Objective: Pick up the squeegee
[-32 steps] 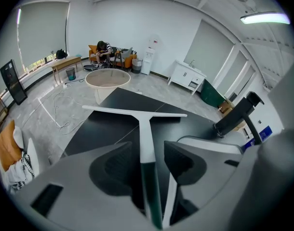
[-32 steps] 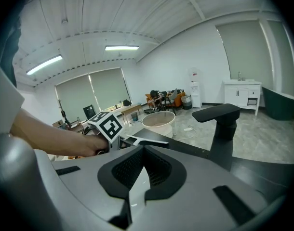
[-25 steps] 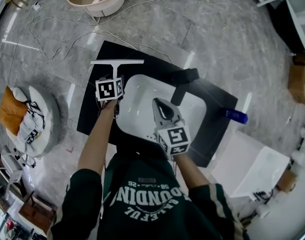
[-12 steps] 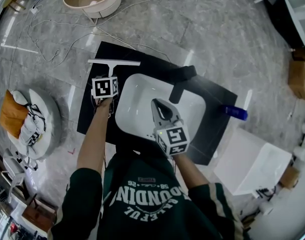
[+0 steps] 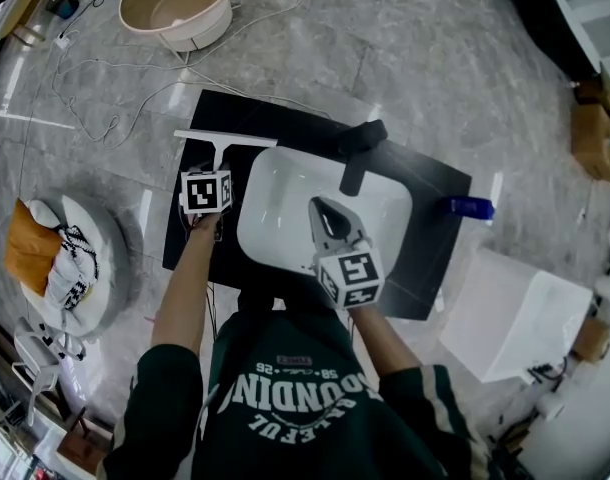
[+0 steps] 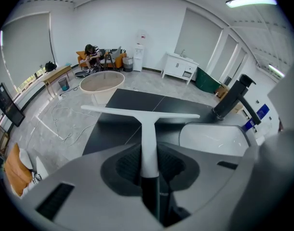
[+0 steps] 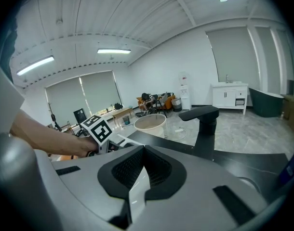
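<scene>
The white squeegee [image 5: 225, 139] has its T-shaped blade over the left end of the black countertop [image 5: 275, 118]. Its handle runs back into my left gripper [image 5: 219, 171]. In the left gripper view the squeegee [image 6: 147, 124] stands straight ahead, and the left gripper [image 6: 149, 170] is shut on the handle's lower part. The blade looks raised a little off the counter. My right gripper [image 5: 323, 209] hovers over the white sink basin [image 5: 280, 188], shut with nothing in it. In the right gripper view the right gripper [image 7: 136, 179] points toward the black faucet [image 7: 204, 124].
The black faucet [image 5: 357, 148] stands at the sink's far edge. A blue bottle [image 5: 471, 208] lies at the counter's right end. A beige tub [image 5: 175, 3] and loose cables lie on the floor beyond. A white cabinet [image 5: 515, 318] is at right, a round cushioned seat [image 5: 60, 258] at left.
My left hand has drawn back slightly toward me with the squeegee in its gripper. The right gripper stays over the sink.
</scene>
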Demonstrator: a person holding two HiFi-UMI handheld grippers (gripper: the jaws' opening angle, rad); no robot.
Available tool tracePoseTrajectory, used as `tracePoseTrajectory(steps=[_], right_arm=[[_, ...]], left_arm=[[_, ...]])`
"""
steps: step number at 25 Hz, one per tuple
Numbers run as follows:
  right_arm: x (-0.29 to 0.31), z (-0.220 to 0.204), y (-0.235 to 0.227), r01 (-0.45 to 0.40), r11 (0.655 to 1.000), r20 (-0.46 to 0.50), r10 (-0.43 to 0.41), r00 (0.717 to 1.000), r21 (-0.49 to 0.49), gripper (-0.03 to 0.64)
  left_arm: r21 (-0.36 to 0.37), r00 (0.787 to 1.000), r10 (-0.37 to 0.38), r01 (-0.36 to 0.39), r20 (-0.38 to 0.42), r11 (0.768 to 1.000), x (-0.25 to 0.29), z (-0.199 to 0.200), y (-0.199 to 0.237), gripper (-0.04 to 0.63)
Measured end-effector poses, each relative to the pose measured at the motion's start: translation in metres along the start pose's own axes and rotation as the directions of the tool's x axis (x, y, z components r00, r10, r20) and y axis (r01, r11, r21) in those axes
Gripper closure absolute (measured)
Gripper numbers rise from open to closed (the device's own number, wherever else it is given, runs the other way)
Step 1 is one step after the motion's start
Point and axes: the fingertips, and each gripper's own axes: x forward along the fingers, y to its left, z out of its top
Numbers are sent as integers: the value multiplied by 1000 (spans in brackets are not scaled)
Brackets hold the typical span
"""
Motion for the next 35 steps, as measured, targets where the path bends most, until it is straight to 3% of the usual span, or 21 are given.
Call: tracePoseTrajectory(steps=[11, 19, 26, 35], right_arm=[[-34, 17, 21, 116, 993, 87, -114, 990, -18, 615], [-75, 26, 25, 221, 975, 162, -221, 962, 17, 615], [-110, 39, 38, 265, 964, 244, -264, 933, 31, 615], [-152, 63, 48, 315, 948, 341, -312, 887, 46, 615]], left_arm=[[114, 987, -105, 91, 123, 989, -62, -2, -19, 518], [192, 961, -162, 119, 224, 974, -124, -11, -41, 518], [242, 924, -219, 145, 314, 959, -175, -12, -59, 518], [325, 854, -282, 143, 438, 935, -244, 5, -76, 517]])
